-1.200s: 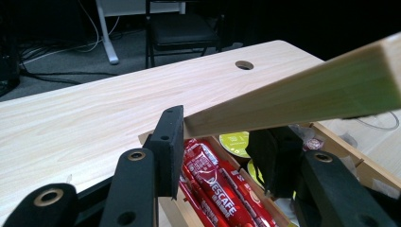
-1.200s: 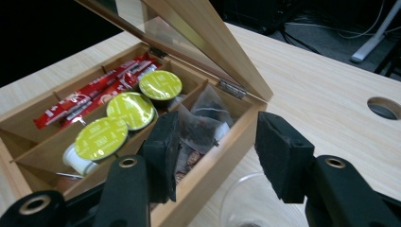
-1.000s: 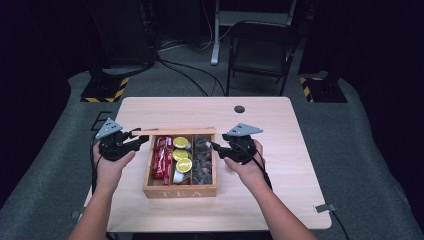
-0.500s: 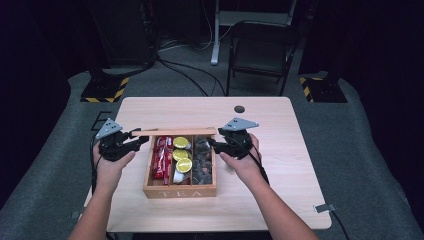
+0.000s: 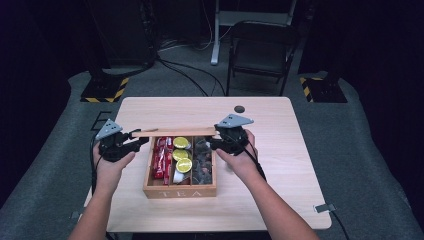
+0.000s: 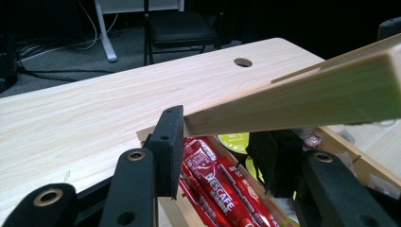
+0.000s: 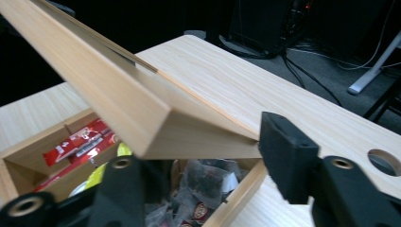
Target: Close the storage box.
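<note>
A wooden tea box (image 5: pixel 180 191) stands mid-table with its lid (image 5: pixel 172 132) raised along the back edge. Inside lie red sachets (image 5: pixel 161 155), yellow-green pods (image 5: pixel 182 155) and dark tea bags (image 5: pixel 202 160). My left gripper (image 5: pixel 140 142) is shut on the lid's left end; in the left gripper view the lid (image 6: pixel 302 101) runs off from between the jaws (image 6: pixel 220 151). My right gripper (image 5: pixel 214 142) is at the lid's right end. Its jaws have just been closing, with the lid's corner (image 7: pixel 118 94) between them and one pad (image 7: pixel 283 156) against its edge.
A round hole (image 5: pixel 239 108) is cut in the table (image 5: pixel 300 175) behind the box. Beyond the far edge are a folding chair (image 5: pixel 260 50), floor cables (image 5: pixel 185 75) and yellow-black striped bases (image 5: pixel 105 92). Bare tabletop lies on both sides of the box.
My right gripper has shifted a little left, in to the lid's right end. The left gripper and the lid stay where they were.
</note>
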`<state>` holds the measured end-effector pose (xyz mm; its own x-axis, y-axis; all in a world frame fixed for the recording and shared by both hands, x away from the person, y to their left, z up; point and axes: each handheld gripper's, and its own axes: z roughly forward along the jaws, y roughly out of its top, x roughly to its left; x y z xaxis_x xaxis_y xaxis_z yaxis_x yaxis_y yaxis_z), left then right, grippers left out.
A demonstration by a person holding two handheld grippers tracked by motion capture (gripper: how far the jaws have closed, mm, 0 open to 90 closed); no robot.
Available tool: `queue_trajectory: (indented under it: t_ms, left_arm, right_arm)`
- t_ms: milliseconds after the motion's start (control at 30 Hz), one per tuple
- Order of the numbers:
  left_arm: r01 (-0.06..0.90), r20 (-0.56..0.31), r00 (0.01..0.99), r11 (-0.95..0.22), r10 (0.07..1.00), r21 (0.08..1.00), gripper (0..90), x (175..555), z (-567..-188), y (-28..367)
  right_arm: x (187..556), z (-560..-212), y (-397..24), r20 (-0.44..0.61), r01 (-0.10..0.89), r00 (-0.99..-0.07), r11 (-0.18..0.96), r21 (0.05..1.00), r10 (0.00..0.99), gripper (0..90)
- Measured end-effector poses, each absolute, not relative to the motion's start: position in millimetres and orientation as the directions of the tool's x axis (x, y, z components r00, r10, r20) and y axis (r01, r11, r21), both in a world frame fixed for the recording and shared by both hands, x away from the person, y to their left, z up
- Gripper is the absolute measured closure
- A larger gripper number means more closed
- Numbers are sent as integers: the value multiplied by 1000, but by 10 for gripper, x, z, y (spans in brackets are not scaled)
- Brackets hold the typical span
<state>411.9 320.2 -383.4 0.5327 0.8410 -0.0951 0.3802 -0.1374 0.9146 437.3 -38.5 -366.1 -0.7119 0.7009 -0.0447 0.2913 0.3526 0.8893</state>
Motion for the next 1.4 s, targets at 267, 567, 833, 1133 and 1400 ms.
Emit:
queue_trajectory:
  t_ms: [267, 567, 833, 1133, 1400]
  left_arm:
    - [381, -101, 533, -132, 840, 915, 562, 4140, -3827, 3207]
    - [389, -105, 535, -134, 838, 912, 560, 4124, -3836, 3209]
    - [395, -121, 546, -128, 829, 910, 544, 4085, -3833, 3231]
    - [383, -81, 564, -173, 822, 907, 543, 4031, -3653, 3225]
    - [365, -25, 572, -227, 820, 903, 550, 3963, -3573, 3194]
  right_arm:
    - [4403, -3646, -407, -48, 287, -714, 354, 890, 699, 532]
    - [4386, -3645, -412, -52, 293, -720, 371, 881, 692, 543]
    - [4349, -3662, -429, -56, 298, -725, 387, 872, 686, 563]
    - [4381, -3633, -471, -24, 317, -725, 364, 876, 689, 599]
    - [4375, -3633, -470, -27, 317, -728, 370, 873, 685, 598]
